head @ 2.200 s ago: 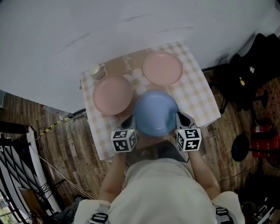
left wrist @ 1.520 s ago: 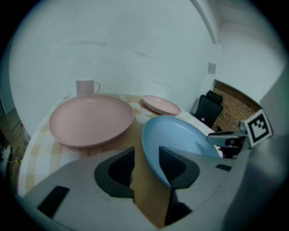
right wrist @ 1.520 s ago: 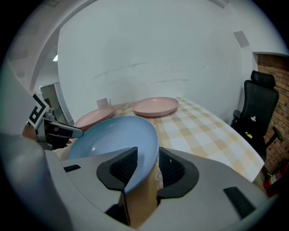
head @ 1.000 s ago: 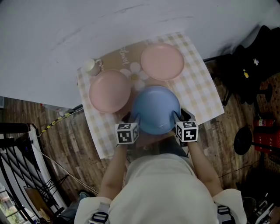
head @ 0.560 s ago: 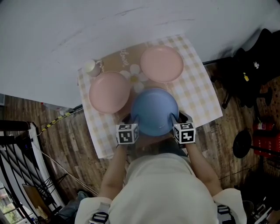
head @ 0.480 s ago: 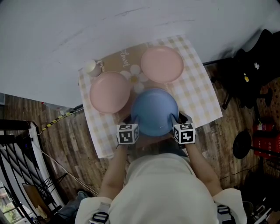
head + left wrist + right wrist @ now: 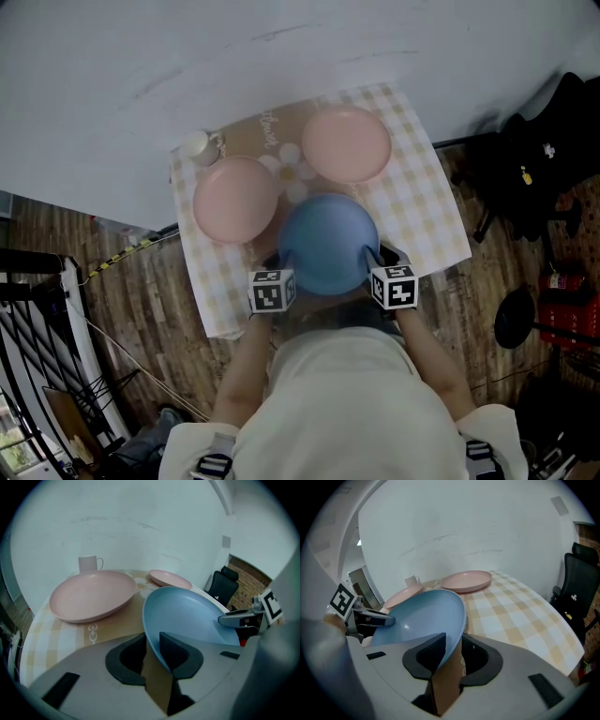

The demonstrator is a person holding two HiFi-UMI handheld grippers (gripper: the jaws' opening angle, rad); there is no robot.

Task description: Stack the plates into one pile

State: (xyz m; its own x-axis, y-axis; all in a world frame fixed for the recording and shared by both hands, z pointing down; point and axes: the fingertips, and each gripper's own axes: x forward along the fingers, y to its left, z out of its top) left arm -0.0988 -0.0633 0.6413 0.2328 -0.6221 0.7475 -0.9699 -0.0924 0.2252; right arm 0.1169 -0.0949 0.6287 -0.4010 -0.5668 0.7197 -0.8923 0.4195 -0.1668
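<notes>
A blue plate (image 7: 328, 242) lies at the near edge of the checked tablecloth (image 7: 424, 208). Behind it lie two pink plates, one at the left (image 7: 234, 200) and one at the back right (image 7: 345, 143). My left gripper (image 7: 278, 261) straddles the blue plate's left rim (image 7: 154, 641). My right gripper (image 7: 373, 258) straddles its right rim (image 7: 457, 634). Both pairs of jaws have just been closing round that rim. In each gripper view a strip of cloth still shows between the rim and one pad.
A white mug (image 7: 197, 145) stands at the table's back left corner beside the left pink plate (image 7: 91, 595). A white wall rises right behind the table. A black office chair (image 7: 581, 581) stands to the right. Wooden floor surrounds the table.
Both grippers have edged inward to the blue plate's two sides. The three plates and the mug lie where they were.
</notes>
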